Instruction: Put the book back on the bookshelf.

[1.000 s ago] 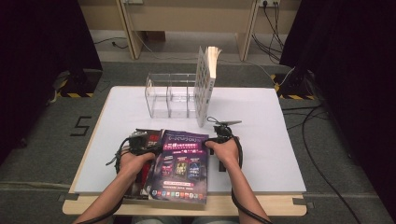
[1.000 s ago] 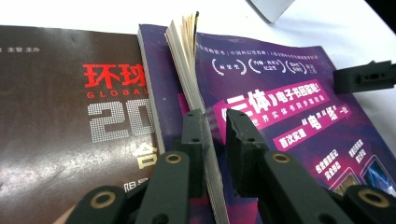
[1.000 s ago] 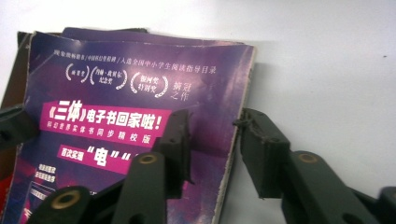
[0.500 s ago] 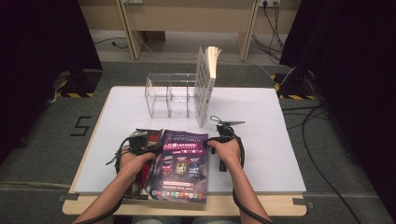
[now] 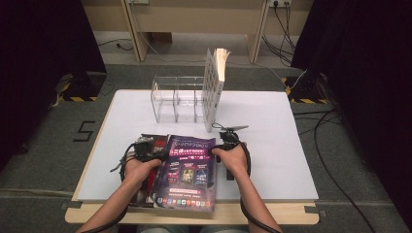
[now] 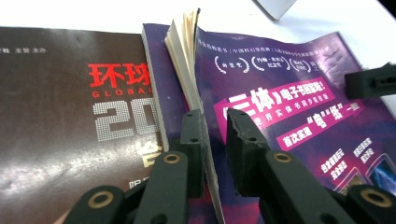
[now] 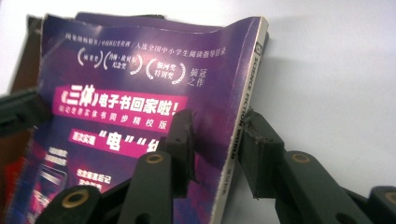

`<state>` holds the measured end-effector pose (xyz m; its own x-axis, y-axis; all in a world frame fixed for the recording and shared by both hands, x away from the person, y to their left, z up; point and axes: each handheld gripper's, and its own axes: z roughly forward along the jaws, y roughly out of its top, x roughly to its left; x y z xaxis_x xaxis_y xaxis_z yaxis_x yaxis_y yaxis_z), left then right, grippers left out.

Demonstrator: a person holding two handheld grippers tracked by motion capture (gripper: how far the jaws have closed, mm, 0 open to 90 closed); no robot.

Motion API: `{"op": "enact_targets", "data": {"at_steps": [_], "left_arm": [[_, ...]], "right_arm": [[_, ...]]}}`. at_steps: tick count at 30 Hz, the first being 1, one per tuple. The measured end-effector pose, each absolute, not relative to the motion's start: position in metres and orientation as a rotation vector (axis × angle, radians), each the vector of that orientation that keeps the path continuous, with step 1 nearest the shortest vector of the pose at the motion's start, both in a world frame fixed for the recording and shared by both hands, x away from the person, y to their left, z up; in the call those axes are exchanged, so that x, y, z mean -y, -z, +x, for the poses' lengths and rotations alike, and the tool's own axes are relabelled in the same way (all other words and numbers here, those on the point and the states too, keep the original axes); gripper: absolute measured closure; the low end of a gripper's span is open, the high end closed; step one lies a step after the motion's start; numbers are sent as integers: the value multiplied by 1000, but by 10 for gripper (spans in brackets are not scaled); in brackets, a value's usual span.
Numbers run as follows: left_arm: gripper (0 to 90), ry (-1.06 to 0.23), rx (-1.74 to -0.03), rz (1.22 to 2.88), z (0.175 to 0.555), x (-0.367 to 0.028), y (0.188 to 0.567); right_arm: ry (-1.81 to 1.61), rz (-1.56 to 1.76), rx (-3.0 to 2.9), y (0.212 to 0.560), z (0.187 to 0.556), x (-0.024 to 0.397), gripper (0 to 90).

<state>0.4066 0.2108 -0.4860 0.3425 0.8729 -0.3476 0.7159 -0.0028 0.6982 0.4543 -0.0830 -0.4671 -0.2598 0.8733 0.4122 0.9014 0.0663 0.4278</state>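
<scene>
We take the purple glossy paperback magazine (image 5: pixel 187 172) as our landmark; it lies at the near edge of the white surface (image 5: pixel 272 131), its bottom edge hanging over the surface's wooden rim.

Much is hidden from us. The left hand (image 5: pixel 138 167) covers most of the left claw (image 5: pixel 154 156) in the high view, and the dark brown magazine with red lettering (image 6: pixel 70 116) beneath and to the left of the purple one is largely covered by it and by the forearm. In the left claw's view its title is cut off by the purple cover, and the small print is too blurred to read. In the right claw's view the lower part of the purple cover is out of focus.

The left claw (image 6: pixel 212 135) is narrowed on the purple magazine's page edge, one jaw on each side of the fanned pages. The right claw (image 7: pixel 215 140) straddles the spine edge, one jaw over the cover, one outside the spine; we cannot tell whether the pads press. Its jaws have just been opening a little.

Beyond the purple magazine stands a clear acrylic divided rack (image 5: pixel 177 99) with an upright white patterned book (image 5: pixel 214 87) at its right end.

Against the earlier high views, both hands and both magazines lie where they were.
</scene>
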Motion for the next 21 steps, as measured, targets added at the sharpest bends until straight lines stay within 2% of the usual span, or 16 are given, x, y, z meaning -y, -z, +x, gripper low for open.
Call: {"op": "enact_targets", "data": {"at_steps": [8,16,21], "left_arm": [[761,-244,-1415,1767,407,-212,485],[758,-245,-1408,1766,406,-212,485],[699,-229,-1392,1754,405,-215,481]], "right_arm": [[972,-1810,2394,457,451,74,757],[1018,-1803,2295,460,454,80,783],[1020,-1826,2271,462,452,81,789]]}}
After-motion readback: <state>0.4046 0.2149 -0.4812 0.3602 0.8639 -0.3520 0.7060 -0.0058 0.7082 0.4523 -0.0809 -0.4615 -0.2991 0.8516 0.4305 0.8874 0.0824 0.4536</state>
